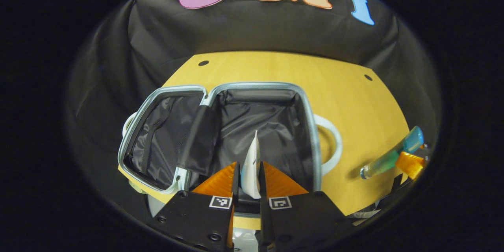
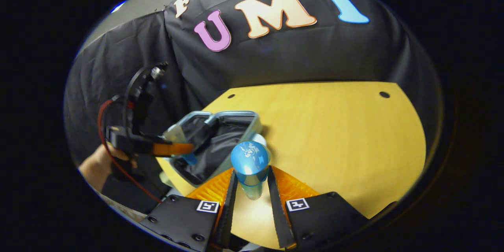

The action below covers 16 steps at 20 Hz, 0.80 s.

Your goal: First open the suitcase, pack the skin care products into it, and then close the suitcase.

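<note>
Left gripper (image 1: 249, 173) clamps thin white tube (image 1: 252, 165) over open suitcase (image 1: 220, 134); right gripper (image 2: 252, 181) pinches blue-capped tube (image 2: 251, 165) above table (image 2: 334, 134). Both look light, soft, probably slippery; grip mid-body.

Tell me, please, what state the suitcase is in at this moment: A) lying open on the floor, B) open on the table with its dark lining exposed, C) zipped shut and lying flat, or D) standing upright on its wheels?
B: in the left gripper view the suitcase lies open on the table, with both halves' dark lining exposed.
</note>
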{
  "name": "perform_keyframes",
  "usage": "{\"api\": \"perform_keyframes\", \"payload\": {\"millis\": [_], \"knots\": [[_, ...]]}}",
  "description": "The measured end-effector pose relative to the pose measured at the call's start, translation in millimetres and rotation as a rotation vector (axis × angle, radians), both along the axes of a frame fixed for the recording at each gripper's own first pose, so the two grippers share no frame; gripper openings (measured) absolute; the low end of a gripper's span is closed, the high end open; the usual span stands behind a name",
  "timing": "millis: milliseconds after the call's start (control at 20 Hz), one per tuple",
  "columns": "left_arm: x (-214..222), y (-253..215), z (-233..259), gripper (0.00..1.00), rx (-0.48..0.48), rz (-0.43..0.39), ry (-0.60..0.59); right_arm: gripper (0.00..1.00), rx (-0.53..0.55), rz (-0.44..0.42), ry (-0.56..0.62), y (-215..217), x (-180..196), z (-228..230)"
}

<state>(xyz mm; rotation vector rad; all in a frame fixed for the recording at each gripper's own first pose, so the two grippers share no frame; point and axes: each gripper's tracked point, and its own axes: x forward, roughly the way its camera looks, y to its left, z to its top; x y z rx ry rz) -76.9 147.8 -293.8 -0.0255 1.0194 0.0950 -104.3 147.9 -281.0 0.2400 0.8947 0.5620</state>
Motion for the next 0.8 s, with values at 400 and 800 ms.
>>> {"api": "perform_keyframes", "payload": {"millis": [400,800], "knots": [[-3.2,13.9,-49.6,0.20,-0.052,-0.049,0.108,0.47,0.053,0.046,0.131,85.3,-9.2,-4.3],[27.3,5.8,-32.3,0.57,-0.178,-0.134,0.009,0.44,-0.007,0.045,0.220,130.0,-5.4,-45.7]]}}
